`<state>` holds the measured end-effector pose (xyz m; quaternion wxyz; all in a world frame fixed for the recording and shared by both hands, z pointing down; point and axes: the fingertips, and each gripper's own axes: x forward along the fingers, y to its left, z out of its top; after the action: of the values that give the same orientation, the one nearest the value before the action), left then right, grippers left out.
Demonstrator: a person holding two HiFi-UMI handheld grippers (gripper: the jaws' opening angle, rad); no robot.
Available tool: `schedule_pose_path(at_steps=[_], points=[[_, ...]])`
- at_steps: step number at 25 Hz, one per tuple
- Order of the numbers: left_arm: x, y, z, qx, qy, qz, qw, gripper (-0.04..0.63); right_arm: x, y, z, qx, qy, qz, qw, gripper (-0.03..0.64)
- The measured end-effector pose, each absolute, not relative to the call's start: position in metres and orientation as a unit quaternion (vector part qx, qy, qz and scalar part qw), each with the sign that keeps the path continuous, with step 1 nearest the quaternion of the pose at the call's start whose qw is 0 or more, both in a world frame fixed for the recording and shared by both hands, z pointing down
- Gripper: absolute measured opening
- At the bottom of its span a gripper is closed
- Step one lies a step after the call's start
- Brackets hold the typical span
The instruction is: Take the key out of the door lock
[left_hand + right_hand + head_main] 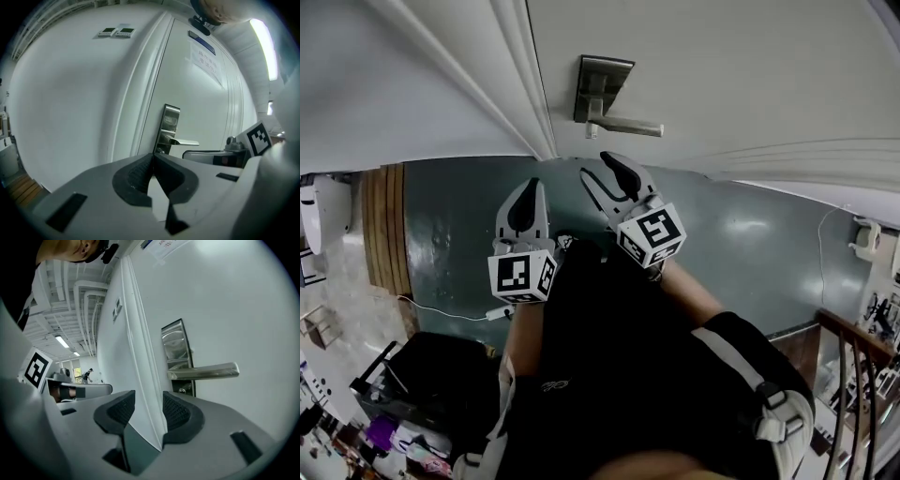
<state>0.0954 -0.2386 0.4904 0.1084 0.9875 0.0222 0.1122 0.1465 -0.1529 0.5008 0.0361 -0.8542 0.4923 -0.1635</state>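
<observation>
A steel lock plate [603,86] with a lever handle [630,126] sits on the white door [750,75]. Below the lever is the keyhole [182,391], also seen as a small round keyhole [161,151] in the left gripper view; any key there is too small to make out. My right gripper [607,172] is open and empty, a short way below the handle. My left gripper [528,199] hangs beside it to the left, by the door frame, with its jaws shut on nothing. In their own views the left gripper [153,158] and right gripper [149,401] both point at the plate.
The door frame [520,84] runs just left of the lock. Below is a teal floor [750,253] with a wooden strip [384,234], a white cable [441,309], a black bag [431,375] and a railing [853,375]. A paper notice [206,58] hangs on the door.
</observation>
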Motion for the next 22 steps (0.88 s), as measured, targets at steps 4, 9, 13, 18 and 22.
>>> schedule_pose_path(at_steps=[4,9,13,18,22], points=[[0.102,-0.238,0.498,0.985,0.047,0.120,0.114,0.025,0.155,-0.147,0.509,-0.870,0.458,-0.173,0.049,0.193],[0.105,-0.233,0.512,0.982,0.078,0.136,0.108,0.025,0.161,-0.147,0.528,-0.875,0.433,-0.194,0.098,0.192],[0.107,-0.233,0.526,0.980,0.078,0.151,0.108,0.025,0.168,-0.151,0.540,-0.871,0.423,-0.206,0.141,0.192],[0.116,-0.234,0.524,0.982,0.067,0.145,0.102,0.025,0.179,-0.157,0.543,-0.869,0.428,-0.204,0.143,0.193],[0.122,-0.236,0.521,0.982,0.061,0.149,0.103,0.025,0.190,-0.155,0.550,-0.865,0.405,-0.224,0.192,0.193]])
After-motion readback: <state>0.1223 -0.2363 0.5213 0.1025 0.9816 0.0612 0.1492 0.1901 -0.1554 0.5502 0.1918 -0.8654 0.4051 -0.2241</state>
